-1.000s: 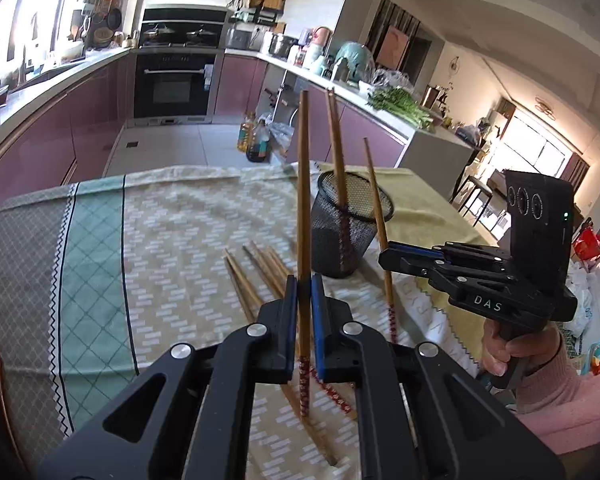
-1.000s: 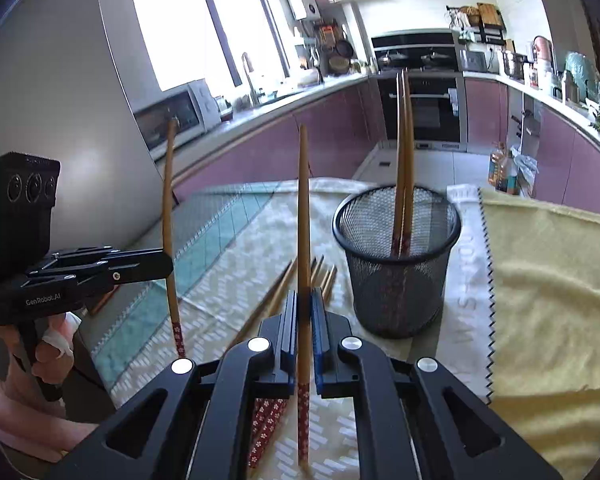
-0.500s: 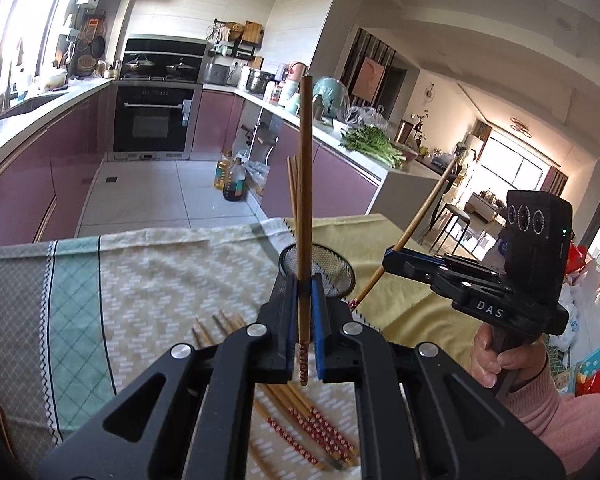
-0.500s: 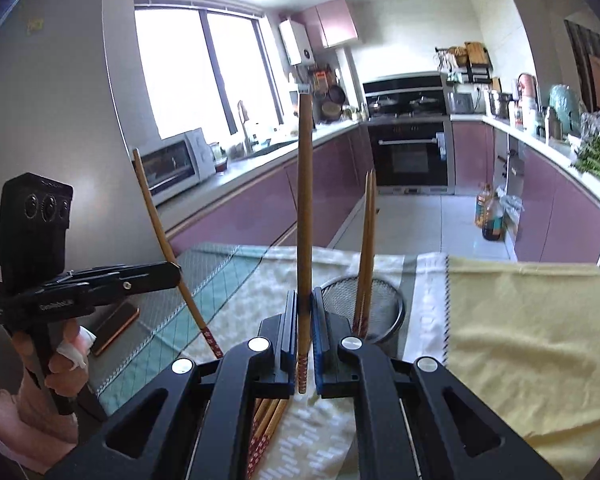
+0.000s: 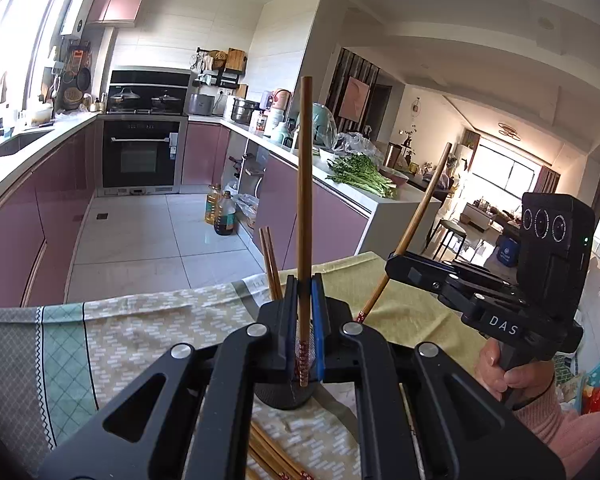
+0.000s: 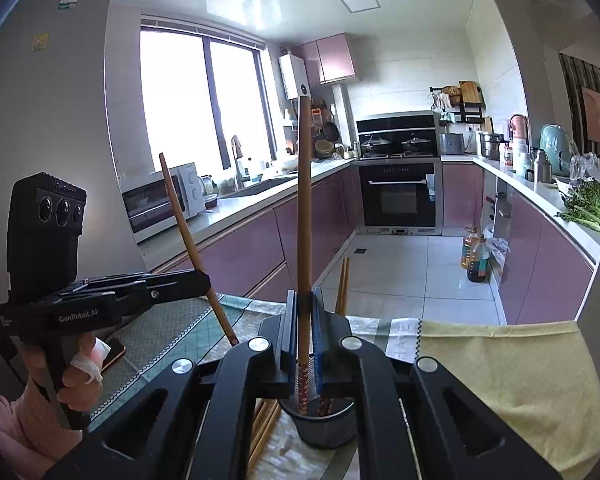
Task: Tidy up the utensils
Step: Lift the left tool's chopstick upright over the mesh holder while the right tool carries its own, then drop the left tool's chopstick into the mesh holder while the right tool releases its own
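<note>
- built-in oven (image 5: pixel 141 159) set in the far wall of purple cabinets; two lidded pots (image 5: pixel 146 99) on the hob above it.
- two oil bottles (image 5: pixel 220 215) standing on the tiled floor, just beside the right-hand cabinet run.
- bunch of green vegetables (image 5: pixel 360 174) lying on the right counter.
- microwave (image 6: pixel 162 198) on the window-side counter, near the sink tap (image 6: pixel 236 151).
- patterned tablecloth (image 5: pixel 100 336) on the left part of the table; yellow cloth (image 6: pixel 512 364) on the right part.
- phone (image 6: pixel 114 354) lying flat on the patterned tablecloth.
</note>
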`<state>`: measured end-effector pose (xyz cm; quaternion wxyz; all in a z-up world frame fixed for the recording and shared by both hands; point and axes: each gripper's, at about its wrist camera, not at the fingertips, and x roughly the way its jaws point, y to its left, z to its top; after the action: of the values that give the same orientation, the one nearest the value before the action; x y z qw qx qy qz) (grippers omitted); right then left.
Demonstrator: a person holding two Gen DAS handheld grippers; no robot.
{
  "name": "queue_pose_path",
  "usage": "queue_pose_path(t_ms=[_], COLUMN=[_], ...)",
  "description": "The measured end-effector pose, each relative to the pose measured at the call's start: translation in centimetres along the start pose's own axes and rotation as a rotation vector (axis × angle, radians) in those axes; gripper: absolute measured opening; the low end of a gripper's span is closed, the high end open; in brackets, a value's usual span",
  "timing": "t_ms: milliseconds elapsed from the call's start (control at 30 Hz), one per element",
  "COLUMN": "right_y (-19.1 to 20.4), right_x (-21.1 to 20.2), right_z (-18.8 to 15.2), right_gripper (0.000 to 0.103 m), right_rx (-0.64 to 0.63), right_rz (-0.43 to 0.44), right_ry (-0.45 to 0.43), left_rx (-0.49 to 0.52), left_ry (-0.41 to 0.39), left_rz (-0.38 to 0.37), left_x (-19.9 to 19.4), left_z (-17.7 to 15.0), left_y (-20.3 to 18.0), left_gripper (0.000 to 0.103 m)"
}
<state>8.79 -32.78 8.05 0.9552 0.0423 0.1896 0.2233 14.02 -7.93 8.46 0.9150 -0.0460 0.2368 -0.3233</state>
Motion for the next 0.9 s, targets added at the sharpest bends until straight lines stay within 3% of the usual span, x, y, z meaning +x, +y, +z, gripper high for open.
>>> queue_pose_path(t_ms=[267, 533, 900], right_y=[-0.5, -1.2, -1.3], right_x=[2.1, 4.7, 7.2], right_z=[-0.2, -1.9, -3.5], right_gripper=[0.006, 0.006, 0.006], right_rx=[-0.002, 0.002, -0.005], right_rz=[-0.031, -0.050, -0.054], right_ry=[0.032, 0.135, 0.261], left_rx=[0.003, 0.028, 0.047], left_ry=[0.049, 0.165, 0.261], left_rz=[0.023, 0.025, 0.025], left_x=[3.1, 6.1, 8.2], left_z=[-0.1, -2.5, -4.4], left_y=[-0.1, 0.5, 0.7], left_gripper=[0.007, 0.008, 0.007])
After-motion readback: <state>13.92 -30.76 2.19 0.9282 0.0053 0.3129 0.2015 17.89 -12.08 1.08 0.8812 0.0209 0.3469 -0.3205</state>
